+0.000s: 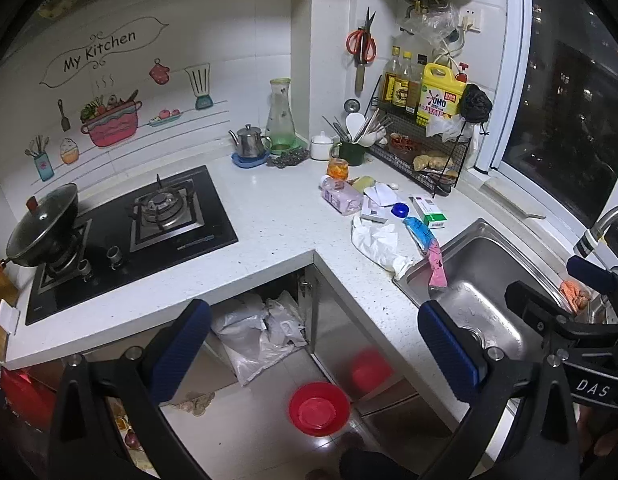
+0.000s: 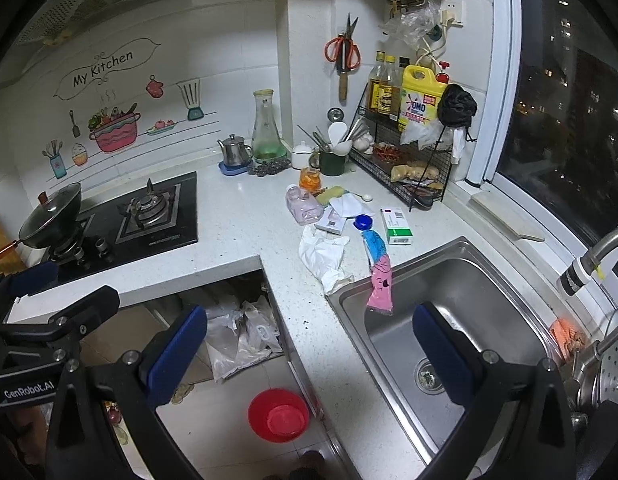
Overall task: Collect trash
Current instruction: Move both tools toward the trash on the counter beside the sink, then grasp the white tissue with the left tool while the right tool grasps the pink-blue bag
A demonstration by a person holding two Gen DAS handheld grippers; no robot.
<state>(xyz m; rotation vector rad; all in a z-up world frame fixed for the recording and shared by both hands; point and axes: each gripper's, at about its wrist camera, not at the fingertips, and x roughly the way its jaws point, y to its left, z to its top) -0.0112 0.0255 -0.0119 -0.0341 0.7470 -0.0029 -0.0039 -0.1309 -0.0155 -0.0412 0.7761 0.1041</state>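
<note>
Trash lies on the white counter beside the sink: a crumpled white bag [image 1: 379,242] [image 2: 324,254], a blue-and-pink wrapper [image 1: 427,246] [image 2: 379,270] hanging over the sink rim, a blue cap [image 1: 399,209] [image 2: 363,222], a green-and-white box [image 1: 429,212] [image 2: 397,226], a pink pouch [image 1: 341,196] [image 2: 303,204] and white paper [image 1: 379,194]. A red bin [image 1: 319,408] [image 2: 279,414] stands on the floor below. My left gripper [image 1: 315,348] and right gripper [image 2: 309,356] are both open and empty, held back from the counter.
A steel sink [image 2: 469,280] with tap [image 2: 589,264] is at right. A gas hob [image 1: 149,224] with a lidded wok [image 1: 43,228] is at left. A wire rack [image 1: 421,148] of bottles, a kettle [image 1: 249,142] and a utensil cup [image 1: 351,152] stand at the back.
</note>
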